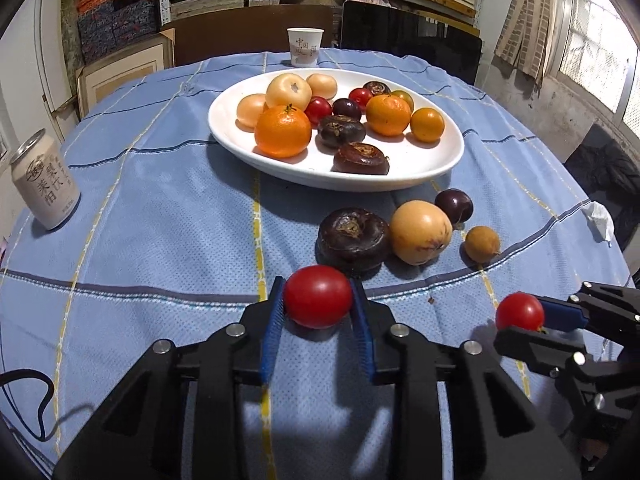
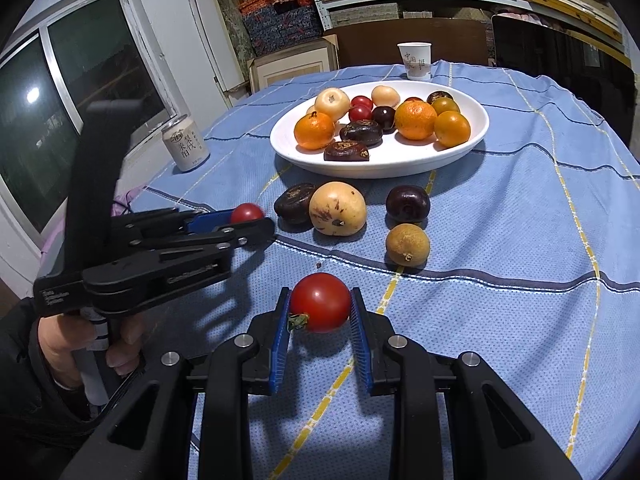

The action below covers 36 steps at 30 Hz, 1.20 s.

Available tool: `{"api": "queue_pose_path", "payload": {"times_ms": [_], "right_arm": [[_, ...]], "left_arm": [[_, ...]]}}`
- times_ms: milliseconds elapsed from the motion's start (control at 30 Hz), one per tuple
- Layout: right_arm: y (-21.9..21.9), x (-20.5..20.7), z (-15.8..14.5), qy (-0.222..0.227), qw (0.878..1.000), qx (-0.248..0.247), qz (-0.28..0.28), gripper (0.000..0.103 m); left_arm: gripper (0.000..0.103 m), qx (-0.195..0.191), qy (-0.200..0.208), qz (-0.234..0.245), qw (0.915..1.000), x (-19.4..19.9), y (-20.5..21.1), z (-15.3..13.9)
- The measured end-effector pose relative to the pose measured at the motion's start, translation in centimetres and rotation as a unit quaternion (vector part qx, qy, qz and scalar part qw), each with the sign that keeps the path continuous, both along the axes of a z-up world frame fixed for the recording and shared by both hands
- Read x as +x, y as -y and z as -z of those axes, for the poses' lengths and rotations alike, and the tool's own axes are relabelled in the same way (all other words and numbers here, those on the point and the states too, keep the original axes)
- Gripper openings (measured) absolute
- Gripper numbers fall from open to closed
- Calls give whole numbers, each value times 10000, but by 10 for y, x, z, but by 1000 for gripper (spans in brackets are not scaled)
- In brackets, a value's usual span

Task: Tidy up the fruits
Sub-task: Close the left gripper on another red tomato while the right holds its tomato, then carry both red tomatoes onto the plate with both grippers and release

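A: Where are the fruits?

B: Two red tomatoes are in the tongs. The left gripper (image 1: 318,300) has its blue pads pressed on either side of a smooth cherry tomato (image 1: 318,296), just above the blue checked tablecloth (image 1: 160,216). No gap shows between pads and fruit.

A: And the other one?

B: The right gripper (image 2: 320,306) is clamped the same way on a second tomato (image 2: 321,302), whose green stem points toward the left pad. Its jaws are closed as far as the fruit allows.

A: What lies just beyond them?

B: Four loose pieces sit on the cloth between the tongs and the plate: a dark brown water chestnut (image 1: 354,238) touching a pale yellow round fruit (image 1: 421,232), a small dark plum (image 1: 454,205) behind that, and a little tan fruit (image 1: 482,244) just to the right.

A: Further out?

B: A white oval plate (image 1: 240,136) holds oranges, pale fruits, small tomatoes and more water chestnuts. A paper cup (image 1: 305,47) stands behind it at the table's far edge, and a drink can (image 1: 44,184) stands well to the left. A person's hand (image 2: 80,344) grips the left tool's handle.
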State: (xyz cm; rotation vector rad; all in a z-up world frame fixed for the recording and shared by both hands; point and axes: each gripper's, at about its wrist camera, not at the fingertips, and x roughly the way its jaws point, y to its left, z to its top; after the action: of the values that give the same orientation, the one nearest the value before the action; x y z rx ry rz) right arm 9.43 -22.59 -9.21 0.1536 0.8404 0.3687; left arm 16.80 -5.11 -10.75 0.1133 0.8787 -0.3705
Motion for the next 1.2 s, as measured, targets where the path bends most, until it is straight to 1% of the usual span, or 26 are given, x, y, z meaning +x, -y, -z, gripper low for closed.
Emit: {"api": "queue_pose_path", "payload": {"times_ms": [133,200,233,300,367,400,467,567,633,767,800,833,867,933,1000,1067,1100,1167,1200], "right_arm": [[6,-3,-5,39,9999,113,5,29],[9,-1,-11,81,10000,14,23,29],[12,1,-18,178,9998,-64,37,29],[20,9,-38,397,9989,-234,102,29],[27,20,-55,569,9975,-367,178,29],[29,30,-66,667,9964,-480,211,30],[31,46,-76,767,9947,-657,209,30],[31,77,-79,769,9927,-907,194,30],[30,98,-72,691,9921,-1032,192,30],[28,129,-59,586,9918,-1130,114,30],[27,134,-56,571,9921,-1117,68,35],[26,138,-55,607,9917,-1131,32,44],[24,138,-55,655,9912,-1149,54,46],[26,137,-57,727,9914,-1089,79,48],[31,131,-60,741,9919,-1025,144,48],[36,121,-61,706,9930,-930,174,48],[38,112,-60,669,9933,-923,191,48],[40,96,-56,603,9941,-884,150,48],[39,85,-52,530,9951,-836,77,48]], "left_arm": [[31,-92,-29,55,9999,-13,-9,-14],[31,-143,7,71,9999,-13,-13,-25],[31,-183,28,85,9998,-11,-15,-32],[31,-252,124,104,9996,-1,-15,-52],[31,-234,212,138,9994,9,-10,-67],[31,-211,230,170,9994,16,-5,-73],[31,-193,197,277,9992,34,8,-81],[31,-53,127,337,9993,61,29,-78],[31,2,-34,283,9996,80,37,-68],[31,-48,-321,209,9993,101,42,-51],[33,-29,-325,226,9992,102,43,-49],[46,-27,-327,237,9992,102,44,-47],[60,-37,-265,205,9994,100,42,-48],[66,-25,-54,116,9999,93,38,-52],[68,-137,42,64,9999,84,29,-59],[74,-233,116,-20,9997,74,19,-65],[75,-254,156,-43,9995,67,14,-66],[75,-223,208,-23,9995,51,6,-64],[75,-144,219,-17,9997,44,3,-60]]}}
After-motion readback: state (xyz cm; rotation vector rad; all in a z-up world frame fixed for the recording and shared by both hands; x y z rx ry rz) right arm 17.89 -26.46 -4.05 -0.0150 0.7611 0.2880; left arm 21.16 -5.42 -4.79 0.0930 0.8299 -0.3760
